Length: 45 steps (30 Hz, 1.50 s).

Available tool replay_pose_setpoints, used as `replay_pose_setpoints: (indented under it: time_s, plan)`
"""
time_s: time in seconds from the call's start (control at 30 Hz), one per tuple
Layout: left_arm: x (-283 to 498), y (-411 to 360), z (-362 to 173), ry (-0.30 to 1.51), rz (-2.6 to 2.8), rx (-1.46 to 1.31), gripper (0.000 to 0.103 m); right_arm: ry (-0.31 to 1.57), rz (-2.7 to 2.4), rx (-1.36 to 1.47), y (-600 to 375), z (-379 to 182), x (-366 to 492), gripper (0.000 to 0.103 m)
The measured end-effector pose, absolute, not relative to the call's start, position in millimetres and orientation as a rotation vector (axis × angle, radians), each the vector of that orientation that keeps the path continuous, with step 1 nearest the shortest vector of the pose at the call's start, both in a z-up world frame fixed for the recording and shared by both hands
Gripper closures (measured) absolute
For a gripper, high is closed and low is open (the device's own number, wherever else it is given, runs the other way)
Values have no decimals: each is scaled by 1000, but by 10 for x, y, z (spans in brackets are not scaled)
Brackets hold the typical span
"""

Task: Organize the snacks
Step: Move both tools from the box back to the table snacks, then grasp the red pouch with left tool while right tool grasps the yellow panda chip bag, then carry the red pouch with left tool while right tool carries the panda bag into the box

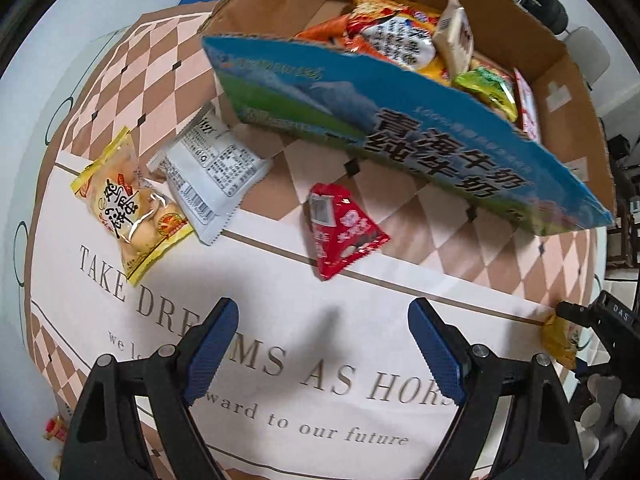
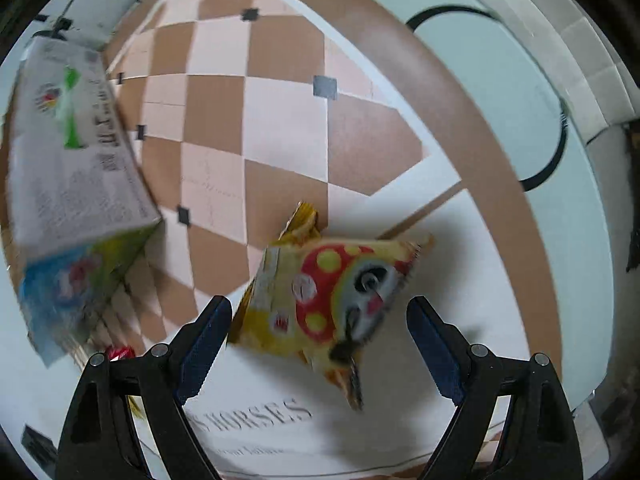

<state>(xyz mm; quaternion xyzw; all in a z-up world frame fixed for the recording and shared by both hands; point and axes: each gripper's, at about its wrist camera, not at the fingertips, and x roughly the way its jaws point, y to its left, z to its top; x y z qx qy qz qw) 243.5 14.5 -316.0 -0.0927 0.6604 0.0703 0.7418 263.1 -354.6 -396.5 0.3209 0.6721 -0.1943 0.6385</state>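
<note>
- Left gripper [image 1: 323, 350]: jaws spread wide, ribbed blue pads, holding nothing, above the printed cloth [image 1: 260, 380] on the desk.
- Cardboard box [image 1: 560, 92]: corrugated, glossy blue-green flap, crinkled snack bags piled inside.
- On the cloth in front of the box: red foil pouch [image 1: 344, 230], roughly triangular; white flat sachet [image 1: 210, 176] with serrated ends; clear-windowed yellow packet [image 1: 132, 204] just beside it.
- Right gripper [image 2: 320, 334]: jaws spread; a puffy yellow mushroom-print bag [image 2: 332, 300], blurred, lies between them; contact cannot be told.
</note>
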Motion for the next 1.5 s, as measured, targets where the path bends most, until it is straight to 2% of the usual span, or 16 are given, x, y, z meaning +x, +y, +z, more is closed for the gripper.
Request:
replay_pose_setpoints:
  time_s: [0.13, 0.2, 0.53, 0.83, 0.87, 0.9, 0.93, 0.97, 1.0, 1.5]
  plan:
    - [2486, 306, -3205, 1464, 177, -218, 16, 1521, -461, 714, -3477, -3999, 2679, 32]
    - [2522, 413, -3236, 1477, 187, -254, 16, 1516, -425, 683, -3370, -3975, 2717, 35]
    - [2924, 719, -3598, 1554, 155, -538, 16, 1568, -243, 611, -2640, -4048, 2841, 37]
    - [3226, 493, -3842, 1590, 102, -417, 16, 1595, -242, 590, -2454, -4065, 2945, 37]
    - [3224, 476, -3842, 1585, 96, -409, 24, 1597, -243, 592, -2451, -4064, 2952, 37]
    - [3232, 447, -3837, 1580, 96, -388, 27, 1598, -244, 594, -2401, -4079, 2950, 37]
    - [3256, 420, -3826, 1573, 95, -366, 37, 1598, -244, 594, -2403, -4073, 2951, 37]
    - [3258, 385, -3802, 1562, 92, -335, 56, 1600, -244, 590, -2365, -4078, 2973, 37]
    - [3269, 338, -3786, 1559, 80, -307, 65, 1601, -245, 587, -2383, -4065, 2979, 38]
    - [2674, 98, -3451, 1515, 17, -255, 69, 1570, -179, 570, -2359, -3920, 2774, 44]
